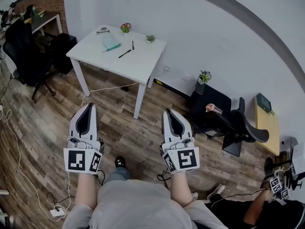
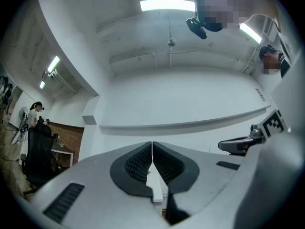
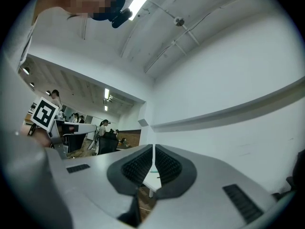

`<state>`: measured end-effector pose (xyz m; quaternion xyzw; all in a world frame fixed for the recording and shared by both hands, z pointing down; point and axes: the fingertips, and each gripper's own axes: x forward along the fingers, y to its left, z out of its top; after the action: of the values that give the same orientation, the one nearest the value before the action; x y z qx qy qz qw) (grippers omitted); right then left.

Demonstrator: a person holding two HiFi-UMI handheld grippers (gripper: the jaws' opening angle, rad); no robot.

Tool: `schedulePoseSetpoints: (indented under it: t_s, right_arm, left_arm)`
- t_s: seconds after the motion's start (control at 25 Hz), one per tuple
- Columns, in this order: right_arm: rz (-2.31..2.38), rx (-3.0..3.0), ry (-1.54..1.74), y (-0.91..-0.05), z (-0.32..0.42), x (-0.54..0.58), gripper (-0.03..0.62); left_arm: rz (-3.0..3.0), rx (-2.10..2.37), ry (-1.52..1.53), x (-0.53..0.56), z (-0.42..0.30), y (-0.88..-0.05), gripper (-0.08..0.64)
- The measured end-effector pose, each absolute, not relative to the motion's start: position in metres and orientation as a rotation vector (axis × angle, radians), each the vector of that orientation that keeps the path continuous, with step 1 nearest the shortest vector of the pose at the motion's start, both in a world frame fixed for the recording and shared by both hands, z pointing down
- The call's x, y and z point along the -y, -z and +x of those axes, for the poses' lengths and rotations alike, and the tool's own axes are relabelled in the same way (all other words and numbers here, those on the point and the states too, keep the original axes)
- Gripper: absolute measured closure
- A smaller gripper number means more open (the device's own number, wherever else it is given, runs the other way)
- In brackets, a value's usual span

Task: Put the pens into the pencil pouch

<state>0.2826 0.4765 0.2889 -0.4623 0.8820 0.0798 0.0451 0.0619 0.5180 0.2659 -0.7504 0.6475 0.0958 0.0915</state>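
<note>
Two closed, square-marked: left gripper [image 1: 88, 106], right gripper [image 1: 169, 112].

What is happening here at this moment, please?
A person stands some way from the white table and holds the left gripper and the right gripper out in front. The jaws of both are shut, with nothing between them. The pens and the pouch lie on the table, untouched.
</note>
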Motion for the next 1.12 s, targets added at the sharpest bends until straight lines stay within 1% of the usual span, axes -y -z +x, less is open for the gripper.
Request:
schedulePoseSetpoints:
  t_s: [0.4,0.68,1.12]
  right_arm:
    - [-1.391,-2.669,-0.237,-0.276,0.220,-0.363,0.557]
    - [-1.367,-2.673,-0.215,-0.282,0.175,-0.323,0.555]
    - [-1.448,-2.693,-0.194,-0.302,0.174,-0.262,0.557]
  left_arm:
    - [-2.198,-1.916,-0.252,-0.407,-0.001,-0.249,0.534]
    - [-2.214,-1.890,-0.245,-0.363,-0.037,-0.253,0.534]
    - [-2.269,-1.902,-0.234,-0.297,-0.049,-0.278,0.534]
